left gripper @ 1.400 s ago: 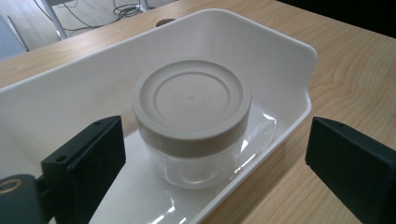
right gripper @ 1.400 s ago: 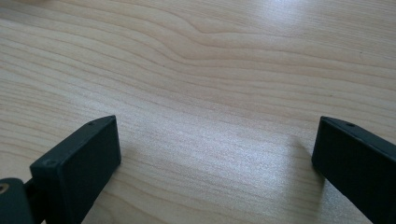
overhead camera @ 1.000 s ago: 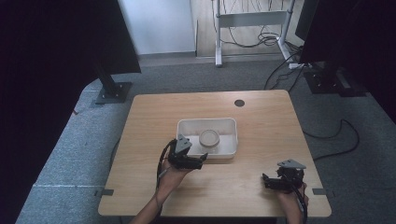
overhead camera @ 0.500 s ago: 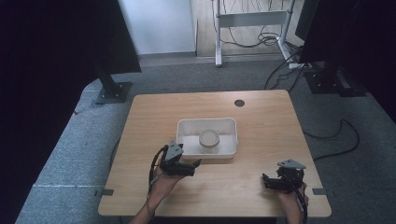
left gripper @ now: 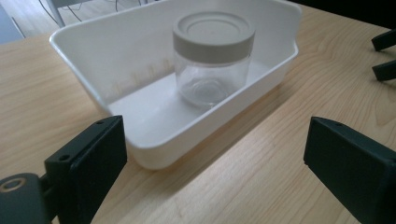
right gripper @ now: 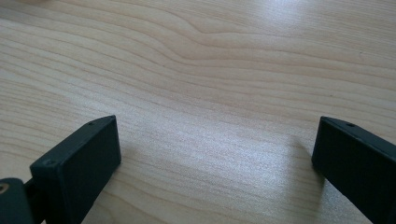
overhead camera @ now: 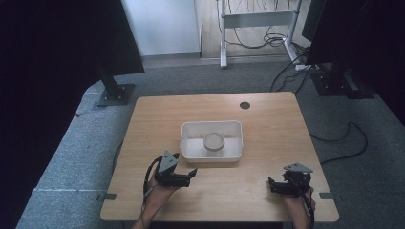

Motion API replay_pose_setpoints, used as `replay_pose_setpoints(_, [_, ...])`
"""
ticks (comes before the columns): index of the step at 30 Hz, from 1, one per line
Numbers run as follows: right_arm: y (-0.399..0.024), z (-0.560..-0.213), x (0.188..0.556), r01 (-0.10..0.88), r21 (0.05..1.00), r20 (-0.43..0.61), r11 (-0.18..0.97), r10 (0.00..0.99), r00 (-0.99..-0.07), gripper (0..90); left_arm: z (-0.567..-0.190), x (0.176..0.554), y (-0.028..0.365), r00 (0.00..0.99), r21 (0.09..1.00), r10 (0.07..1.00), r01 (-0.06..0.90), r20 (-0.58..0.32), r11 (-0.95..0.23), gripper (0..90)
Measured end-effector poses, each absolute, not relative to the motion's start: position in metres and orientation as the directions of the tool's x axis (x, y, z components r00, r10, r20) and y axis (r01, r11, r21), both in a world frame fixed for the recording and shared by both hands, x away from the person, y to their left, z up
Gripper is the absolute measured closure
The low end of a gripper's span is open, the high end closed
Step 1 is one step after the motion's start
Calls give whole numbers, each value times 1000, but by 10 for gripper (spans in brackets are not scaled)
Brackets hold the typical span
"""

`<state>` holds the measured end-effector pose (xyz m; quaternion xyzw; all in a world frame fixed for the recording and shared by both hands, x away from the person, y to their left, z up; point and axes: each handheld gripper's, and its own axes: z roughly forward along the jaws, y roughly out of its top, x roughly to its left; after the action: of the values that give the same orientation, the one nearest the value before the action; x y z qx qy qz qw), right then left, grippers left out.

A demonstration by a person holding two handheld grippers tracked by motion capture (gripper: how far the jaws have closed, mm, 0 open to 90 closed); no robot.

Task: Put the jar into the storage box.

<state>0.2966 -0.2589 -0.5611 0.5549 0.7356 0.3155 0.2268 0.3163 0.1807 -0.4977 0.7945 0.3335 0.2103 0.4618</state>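
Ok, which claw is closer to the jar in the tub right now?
Left. The left claw sits open just off the white tub's near left corner, a short way from the jar. The right claw is open too, over bare table, much farther away.

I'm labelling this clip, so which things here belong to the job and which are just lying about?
Job:
jar, lid on, upright in the white tray
left gripper, open, facing the tray
right gripper, open, on the table

Lying about:
floor cables
black stand base
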Motion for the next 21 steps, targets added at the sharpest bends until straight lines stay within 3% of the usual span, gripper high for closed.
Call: replay_pose_setpoints(21, [-259,-561,297,673,716,16,186,959,-282,6,-530,304,213,641,829,767,411,32,-378,58])
